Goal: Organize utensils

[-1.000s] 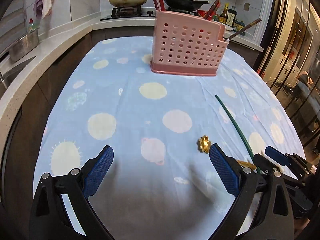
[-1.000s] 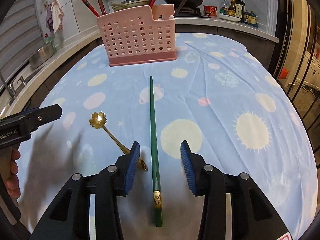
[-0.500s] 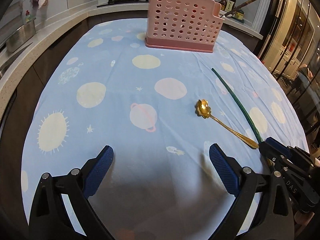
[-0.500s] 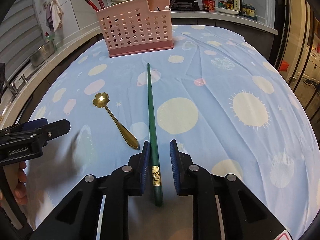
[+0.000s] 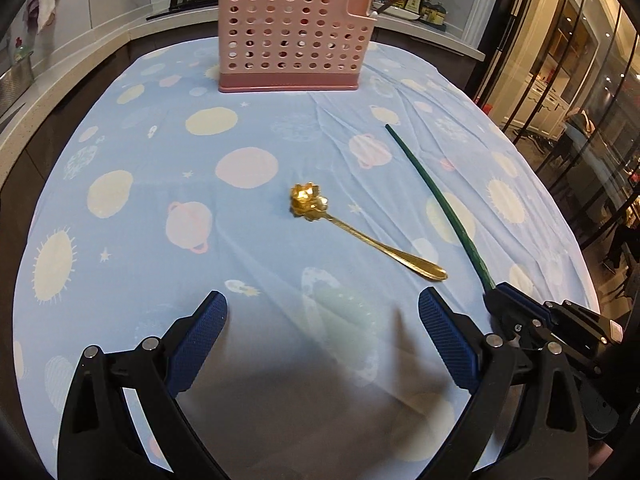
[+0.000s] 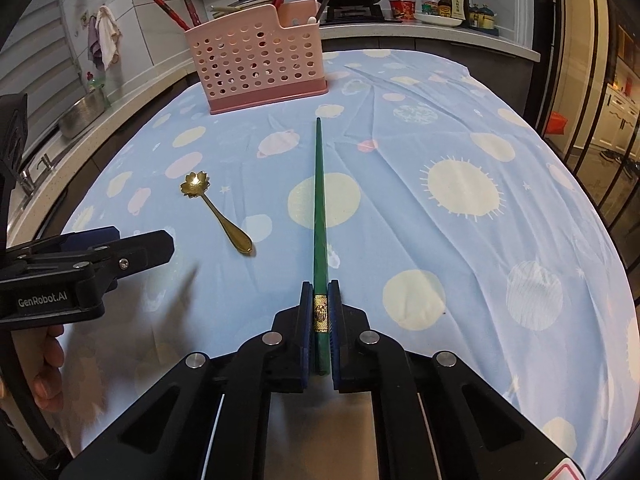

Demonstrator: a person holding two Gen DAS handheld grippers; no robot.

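Observation:
My right gripper (image 6: 320,296) is shut on the thick gold-banded end of a green chopstick (image 6: 319,200), which points away toward a pink perforated utensil holder (image 6: 260,60). The chopstick (image 5: 436,200) and the right gripper (image 5: 520,312) also show in the left wrist view. A gold flower-bowl spoon (image 5: 360,232) lies on the cloth, left of the chopstick; it shows in the right wrist view too (image 6: 216,210). My left gripper (image 5: 322,320) is open and empty, just short of the spoon's handle. The holder (image 5: 292,40) has red chopsticks in it.
A blue tablecloth with sun and planet prints (image 5: 160,200) covers the table. A kitchen counter with stove, pans and sauce bottles (image 6: 444,0) runs behind the holder. A steel sink (image 6: 80,112) is at the left. Glass doors (image 5: 580,80) stand at the right.
My right gripper has closed on the chopstick's thick end. My left gripper has pulled back and turned right, so the spoon now lies in front of it.

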